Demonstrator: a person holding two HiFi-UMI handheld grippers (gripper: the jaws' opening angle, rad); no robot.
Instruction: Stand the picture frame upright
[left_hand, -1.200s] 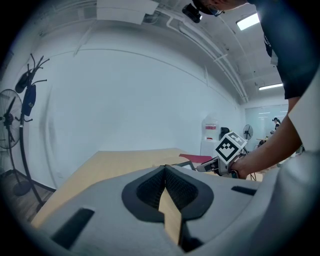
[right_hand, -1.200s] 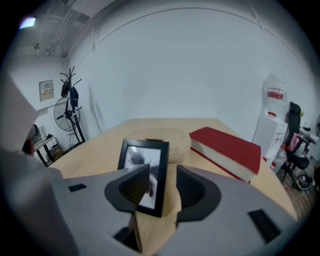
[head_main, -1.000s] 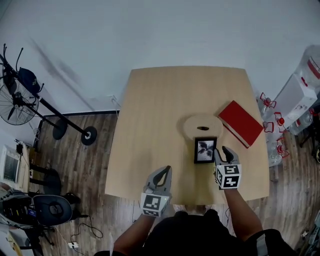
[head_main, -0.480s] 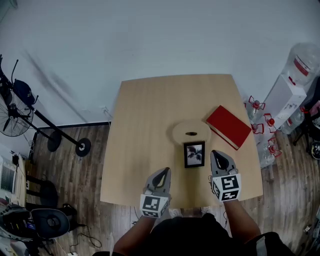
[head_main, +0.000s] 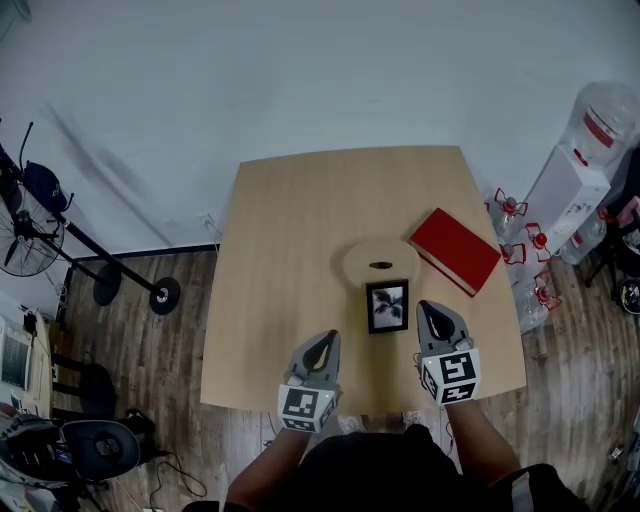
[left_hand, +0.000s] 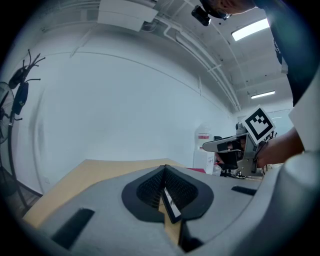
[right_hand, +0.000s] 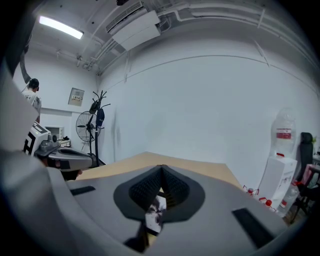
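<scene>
A small black picture frame (head_main: 387, 306) with a black-and-white photo stands on the wooden table (head_main: 290, 230), just in front of a round wooden board (head_main: 380, 260). My right gripper (head_main: 430, 311) hovers to the frame's right, apart from it, jaws shut and empty. My left gripper (head_main: 324, 341) sits near the front edge, left of the frame, also shut and empty. In the left gripper view the frame (left_hand: 170, 204) shows edge-on behind the closed jaws (left_hand: 164, 169). In the right gripper view the photo (right_hand: 157, 210) shows behind the closed jaws (right_hand: 161, 169).
A red book (head_main: 455, 251) lies at the table's right, beyond the right gripper. A floor fan (head_main: 25, 215) stands at the left, a water dispenser and bottles (head_main: 575, 175) at the right. An office chair (head_main: 90, 420) is at the lower left.
The right gripper was open at the frame's right edge, then drew back toward me and shut. The left gripper stayed in place.
</scene>
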